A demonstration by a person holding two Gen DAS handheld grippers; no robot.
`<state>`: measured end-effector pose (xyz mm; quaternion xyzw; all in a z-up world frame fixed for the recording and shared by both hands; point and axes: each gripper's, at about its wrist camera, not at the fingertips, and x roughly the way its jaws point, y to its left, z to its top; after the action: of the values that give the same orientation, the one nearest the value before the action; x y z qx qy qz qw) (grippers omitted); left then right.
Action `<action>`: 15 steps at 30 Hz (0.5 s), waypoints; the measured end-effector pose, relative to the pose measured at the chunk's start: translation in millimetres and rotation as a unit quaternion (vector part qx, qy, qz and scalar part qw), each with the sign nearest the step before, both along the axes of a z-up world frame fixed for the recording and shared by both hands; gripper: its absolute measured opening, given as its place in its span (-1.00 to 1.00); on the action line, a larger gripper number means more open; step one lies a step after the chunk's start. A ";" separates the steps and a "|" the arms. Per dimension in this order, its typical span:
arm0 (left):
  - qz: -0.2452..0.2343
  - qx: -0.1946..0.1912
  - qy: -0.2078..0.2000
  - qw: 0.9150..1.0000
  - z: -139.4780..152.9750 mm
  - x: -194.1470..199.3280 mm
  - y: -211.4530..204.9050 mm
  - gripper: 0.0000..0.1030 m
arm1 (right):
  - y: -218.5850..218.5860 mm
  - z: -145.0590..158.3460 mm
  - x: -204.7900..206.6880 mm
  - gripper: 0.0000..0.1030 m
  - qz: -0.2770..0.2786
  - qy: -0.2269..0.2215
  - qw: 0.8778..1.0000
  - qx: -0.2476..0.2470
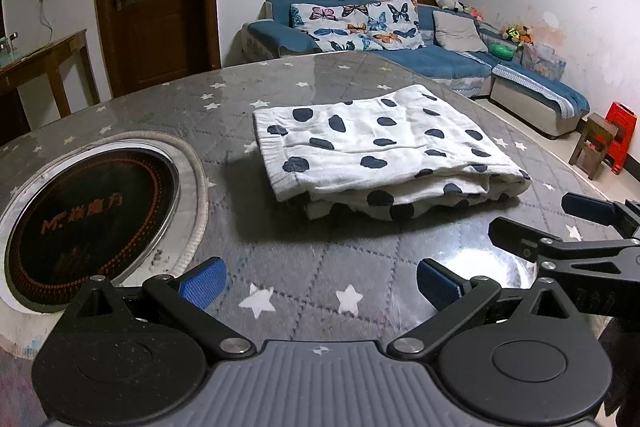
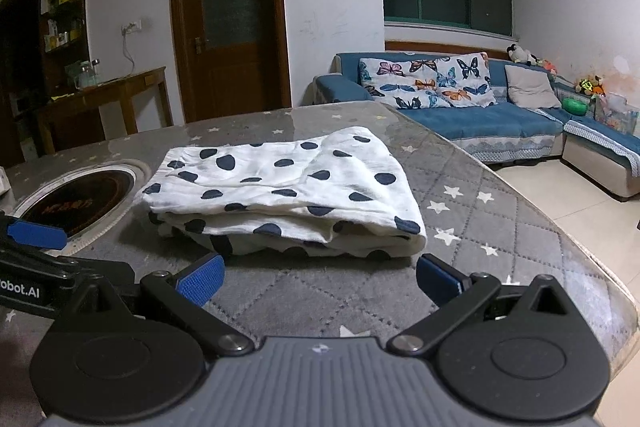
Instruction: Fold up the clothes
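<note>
We see a round table (image 1: 280,95) covered in grey quilted cloth with white stars under a clear glossy sheet, its far edge curving in front of a blue sectional sofa (image 2: 500,119) with butterfly-print cushions. Set into the table on the left is a round black induction cooktop (image 1: 92,211) with orange lettering and a metal rim. On the table, to the right of the cooktop and apart from it, lies a white garment with dark blue spots (image 1: 384,151), folded into a thick rectangle of several layers, the layered edge facing us. Our left gripper (image 1: 322,281) hovers over the table just short of the garment, its blue-padded fingers spread wide and holding nothing. Our right gripper (image 2: 320,279) sits close beside it, also spread wide and empty, right before the folded edge.
</note>
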<state>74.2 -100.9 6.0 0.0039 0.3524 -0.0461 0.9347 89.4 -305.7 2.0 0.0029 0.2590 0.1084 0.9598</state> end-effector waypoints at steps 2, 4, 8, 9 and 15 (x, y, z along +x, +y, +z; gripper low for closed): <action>0.000 0.000 0.001 1.000 -0.6 -1.7 -0.3 1.00 | 0.9 -1.3 -0.4 1.00 0.000 0.002 1.000 -0.001; -0.001 0.001 0.000 1.000 -0.8 -3.3 -0.8 1.00 | 1.5 -2.6 -0.8 1.00 -0.001 0.004 1.000 -0.002; 0.000 0.001 0.001 1.000 -1.1 -4.7 -0.9 1.00 | 1.2 -3.3 -1.4 1.00 -0.003 0.005 1.000 0.000; 0.001 0.001 0.001 1.000 -1.0 -4.9 -0.9 1.00 | 1.1 -3.2 -1.5 1.00 -0.003 0.005 1.000 0.001; 0.000 0.003 -0.001 1.000 -1.5 -6.9 -1.9 1.00 | 2.6 -3.3 -3.0 1.00 0.000 0.004 1.000 0.003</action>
<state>67.4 -102.8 4.6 0.0066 0.3519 -0.0448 0.9349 86.4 -303.1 -1.3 0.0065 0.2626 0.1089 0.9587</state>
